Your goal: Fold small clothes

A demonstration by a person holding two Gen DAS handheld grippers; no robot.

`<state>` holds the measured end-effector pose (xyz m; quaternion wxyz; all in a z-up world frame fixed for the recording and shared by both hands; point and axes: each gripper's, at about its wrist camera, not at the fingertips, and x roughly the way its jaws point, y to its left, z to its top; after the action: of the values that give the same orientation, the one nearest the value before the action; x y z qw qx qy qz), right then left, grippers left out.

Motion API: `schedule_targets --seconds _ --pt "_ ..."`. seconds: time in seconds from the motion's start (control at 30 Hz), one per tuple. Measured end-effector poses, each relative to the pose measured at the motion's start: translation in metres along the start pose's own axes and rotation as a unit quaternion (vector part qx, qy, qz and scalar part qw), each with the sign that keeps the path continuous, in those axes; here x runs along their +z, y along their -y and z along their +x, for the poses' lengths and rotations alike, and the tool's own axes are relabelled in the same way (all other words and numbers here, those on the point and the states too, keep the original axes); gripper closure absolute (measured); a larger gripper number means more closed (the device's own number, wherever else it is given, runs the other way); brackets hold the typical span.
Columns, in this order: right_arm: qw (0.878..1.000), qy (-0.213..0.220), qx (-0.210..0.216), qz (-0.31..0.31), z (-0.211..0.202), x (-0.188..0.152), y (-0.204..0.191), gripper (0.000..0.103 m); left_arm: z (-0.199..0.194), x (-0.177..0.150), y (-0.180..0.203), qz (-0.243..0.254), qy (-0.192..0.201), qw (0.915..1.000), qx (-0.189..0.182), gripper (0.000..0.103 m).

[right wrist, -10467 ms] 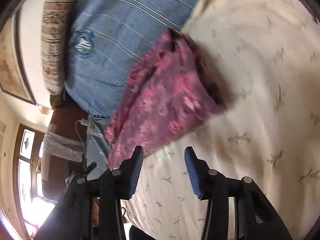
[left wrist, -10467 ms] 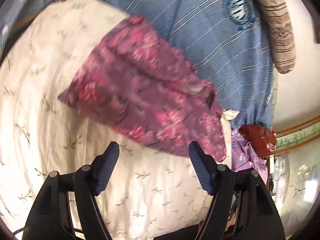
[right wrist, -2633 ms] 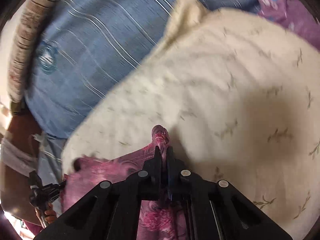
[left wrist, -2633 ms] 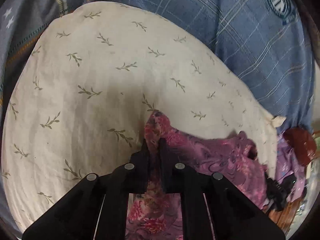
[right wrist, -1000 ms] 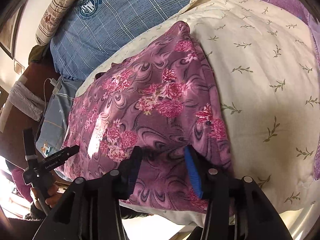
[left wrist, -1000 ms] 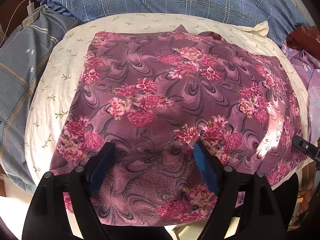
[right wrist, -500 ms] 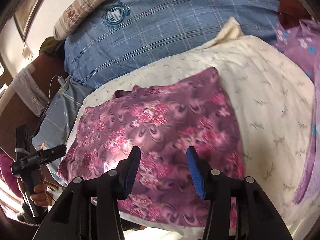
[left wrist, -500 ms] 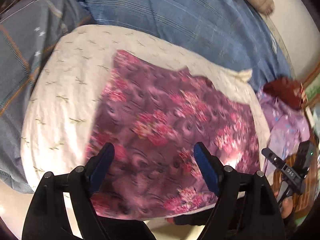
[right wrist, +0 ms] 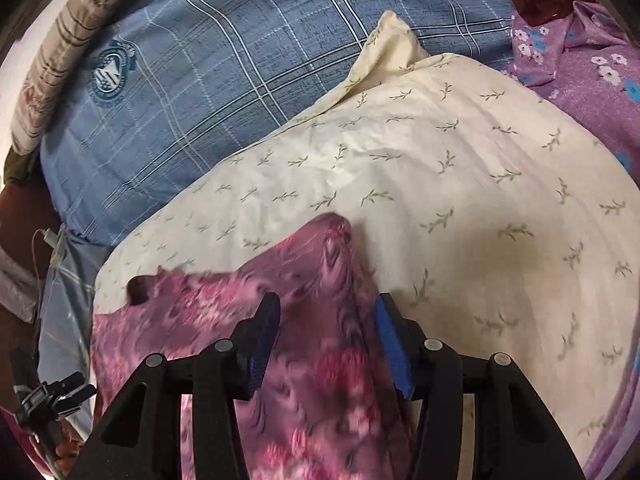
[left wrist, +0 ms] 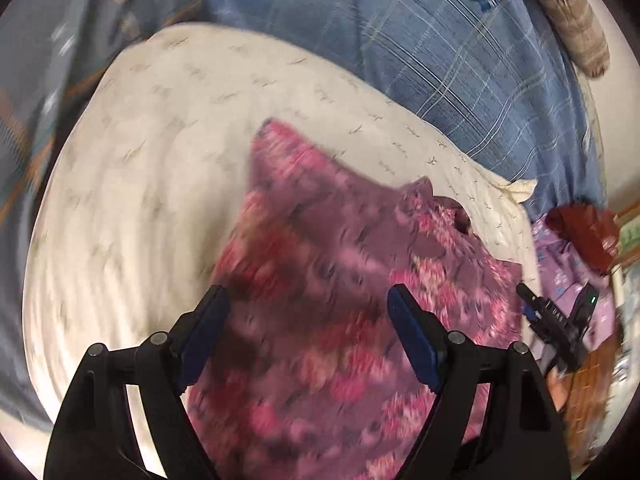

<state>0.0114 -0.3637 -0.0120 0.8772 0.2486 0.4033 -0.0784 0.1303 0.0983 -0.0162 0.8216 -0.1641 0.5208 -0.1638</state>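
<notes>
A purple garment with pink flowers [left wrist: 340, 280] lies spread on a cream pillow with a leaf print [left wrist: 160, 140]. It also shows in the right wrist view [right wrist: 312, 340], on the same pillow [right wrist: 460, 180]. My left gripper [left wrist: 308, 332] is open and empty, above the garment's near left part. My right gripper [right wrist: 326, 344] is open and empty, above the garment's right edge. The other hand-held gripper shows at the right edge of the left wrist view [left wrist: 560, 328] and at the lower left of the right wrist view [right wrist: 48, 400].
A blue checked pillow [right wrist: 240, 60] lies behind the cream one. A lilac flowered garment [right wrist: 592, 72] and a dark red cloth [left wrist: 584, 236] lie at the right. A striped bolster [right wrist: 60, 40] runs along the back. A grey-blue cover [left wrist: 60, 60] lies to the left.
Both grippers have let go of the garment, which now lies spread out. In the last half second both have moved in lower and closer over its near part. Both stay open.
</notes>
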Motion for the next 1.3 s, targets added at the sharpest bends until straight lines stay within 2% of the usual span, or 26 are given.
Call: schedule_targets --seconds 0.03,0.07,0.1,0.23,0.33,0.37,0.43,0.53,0.57,0.6,0.67,0.8,0.87,0.9,0.93,0.97,1.0,1.07,1.1,1.2,1.3 --pt "1.000 -0.011 -0.003 -0.002 0.009 0.003 -0.002 0.059 0.004 0.005 0.003 0.002 -0.002 1.0000 0.005 0.021" --pt "1.000 -0.019 0.005 -0.009 0.014 0.006 -0.005 0.091 0.011 0.011 0.007 0.004 -0.008 1.0000 0.004 0.021" --pt "0.999 -0.026 0.020 -0.028 0.017 0.009 -0.010 0.100 0.018 0.016 0.010 0.003 -0.012 0.9999 0.003 0.021" --pt "0.999 0.011 0.030 -0.044 0.000 0.018 -0.011 0.100 0.043 0.026 0.011 0.013 -0.016 0.9988 0.045 0.021" --pt "0.998 -0.028 -0.015 -0.049 0.024 0.016 0.003 0.099 0.052 0.029 0.023 0.043 -0.011 0.9960 0.078 0.021" --pt "0.998 -0.036 -0.013 -0.055 0.028 0.014 0.005 0.099 0.050 0.028 0.027 0.056 -0.018 0.9947 0.085 0.021" --pt "0.998 -0.024 -0.011 -0.058 0.016 0.013 0.002 0.092 0.040 0.025 0.030 0.066 -0.024 0.9946 0.076 0.021" --pt "0.998 -0.012 0.042 -0.049 -0.022 0.005 0.001 0.091 0.007 0.001 0.030 0.090 -0.017 0.9951 0.037 0.021" --pt "0.997 -0.010 0.056 -0.057 -0.035 -0.002 0.001 0.087 -0.004 -0.011 0.029 0.103 -0.016 0.9942 0.028 0.021" --pt "0.995 -0.011 0.063 -0.070 -0.049 -0.011 0.000 0.074 -0.015 -0.025 0.026 0.111 -0.016 0.9935 0.020 0.021" --pt "0.995 -0.021 0.054 -0.085 -0.066 -0.032 0.005 0.058 -0.029 -0.047 0.018 0.113 -0.021 0.9934 0.002 0.021" --pt "0.996 -0.045 0.040 -0.066 -0.083 -0.079 0.033 0.058 -0.035 -0.084 0.000 0.080 -0.045 0.9949 -0.043 0.020" --pt "0.997 -0.053 0.030 -0.054 -0.083 -0.095 0.046 0.058 -0.025 -0.088 -0.001 0.071 -0.058 0.9955 -0.026 0.020" --pt "0.996 -0.064 0.028 -0.049 -0.077 -0.102 0.050 0.072 -0.019 -0.091 -0.002 0.069 -0.062 0.9957 -0.006 0.020" --pt "0.996 -0.071 0.031 -0.052 -0.075 -0.106 0.051 0.090 -0.020 -0.097 0.000 0.068 -0.060 0.9959 -0.001 0.020" --pt "0.995 -0.071 0.040 -0.065 -0.077 -0.111 0.048 0.096 -0.021 -0.098 0.002 0.069 -0.055 0.9961 0.005 0.020" --pt "0.994 -0.052 0.038 -0.087 -0.084 -0.113 0.043 0.098 -0.022 -0.099 0.004 0.069 -0.052 0.9962 0.010 0.020" --pt "0.993 -0.017 0.022 -0.112 -0.098 -0.112 0.041 0.098 -0.019 -0.097 0.004 0.062 -0.053 0.9966 0.012 0.020" --pt "0.994 -0.018 0.015 -0.107 -0.097 -0.112 0.045 0.098 -0.018 -0.095 0.003 0.056 -0.054 0.9969 0.011 0.020" --pt "0.995 -0.063 -0.009 -0.081 -0.074 -0.118 0.062 0.098 -0.020 -0.092 -0.007 0.031 -0.059 0.9978 -0.001 0.020" --pt "0.997 -0.048 0.007 -0.067 -0.085 -0.110 0.056 0.092 -0.038 -0.086 -0.016 0.009 -0.043 0.9986 -0.029 0.020"
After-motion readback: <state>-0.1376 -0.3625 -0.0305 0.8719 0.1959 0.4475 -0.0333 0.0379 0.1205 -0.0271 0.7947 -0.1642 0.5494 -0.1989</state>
